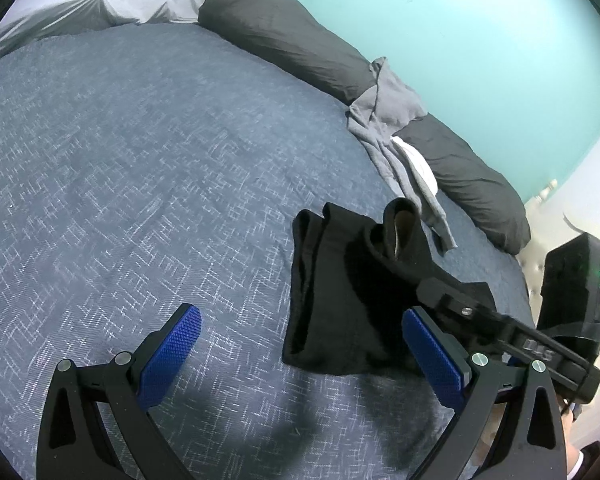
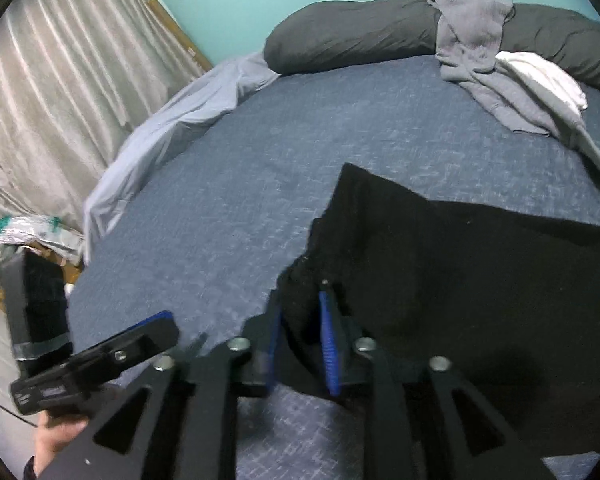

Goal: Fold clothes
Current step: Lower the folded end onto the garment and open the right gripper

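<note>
Right hand-held gripper (image 2: 300,336) apparently pinching black garment (image 2: 460,280), left hand-held gripper (image 1: 300,354) spread, empty above bedspread (image 1: 140,180)

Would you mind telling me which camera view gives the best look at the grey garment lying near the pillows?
The right wrist view: the grey garment lies unobstructed, draped over the dark pillow, a white cloth beside it. The left wrist view shows it smaller and narrower, near the black garment.

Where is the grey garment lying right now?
The grey garment lies crumpled at the far right of the bed, draped over the dark pillow, beside a white cloth.
</note>
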Available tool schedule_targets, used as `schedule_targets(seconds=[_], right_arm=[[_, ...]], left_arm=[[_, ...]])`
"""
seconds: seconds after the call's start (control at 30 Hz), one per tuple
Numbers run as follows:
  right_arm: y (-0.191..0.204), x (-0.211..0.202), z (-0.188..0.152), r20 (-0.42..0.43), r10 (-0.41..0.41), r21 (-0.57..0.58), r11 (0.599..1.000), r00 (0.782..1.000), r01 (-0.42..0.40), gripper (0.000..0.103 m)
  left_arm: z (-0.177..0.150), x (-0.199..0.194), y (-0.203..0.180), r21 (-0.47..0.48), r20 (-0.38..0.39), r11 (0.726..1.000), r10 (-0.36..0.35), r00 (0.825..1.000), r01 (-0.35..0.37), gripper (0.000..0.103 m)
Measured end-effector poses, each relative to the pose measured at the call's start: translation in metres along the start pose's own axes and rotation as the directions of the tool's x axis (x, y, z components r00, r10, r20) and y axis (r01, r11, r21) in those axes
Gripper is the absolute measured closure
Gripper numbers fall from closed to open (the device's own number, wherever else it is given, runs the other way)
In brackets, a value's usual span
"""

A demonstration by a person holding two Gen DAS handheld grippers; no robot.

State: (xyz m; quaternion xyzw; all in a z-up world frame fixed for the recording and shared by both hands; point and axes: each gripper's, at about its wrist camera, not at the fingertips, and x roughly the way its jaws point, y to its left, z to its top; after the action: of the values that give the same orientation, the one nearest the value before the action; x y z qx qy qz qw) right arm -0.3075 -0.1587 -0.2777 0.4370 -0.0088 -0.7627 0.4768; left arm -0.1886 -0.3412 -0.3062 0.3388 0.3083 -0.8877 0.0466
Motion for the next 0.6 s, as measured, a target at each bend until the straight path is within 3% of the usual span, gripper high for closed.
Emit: schedule_targets(seconds=[0.03,0.13,0.37,0.6], right_arm=[[0.001,-0.003,0.0,0.007,0.01,0.004,1.0,1.0,-0.01,0.068],[0.001,-0.015,0.0,0.037,0.017,0.01,1.0,0.999,-0.017,0.067],[-0.037,-0.049,0.005,0.103,-0.076,0.113,0.992,0.992,0.064,0.066],[-0.065,-0.065,-0.001,0.106,-0.158,0.158,0.977,0.982,0.141,0.066]], left_arm=[[0.0,0.0,0.0,0.001,-0.001,1.0,0.0,1.0,0.0,0.0],[-0.001,0.002,-0.002,0.004,-0.005,1.0,-0.002,1.0,0.002,0.0],[-0.002,0.006,-0.009,0.014,-0.01,1.0,-0.019,1.0,0.019,0.0],[-0.003,0.012,-0.019,0.04,-0.015,0.999,-0.023,1.0,0.024,0.0]])
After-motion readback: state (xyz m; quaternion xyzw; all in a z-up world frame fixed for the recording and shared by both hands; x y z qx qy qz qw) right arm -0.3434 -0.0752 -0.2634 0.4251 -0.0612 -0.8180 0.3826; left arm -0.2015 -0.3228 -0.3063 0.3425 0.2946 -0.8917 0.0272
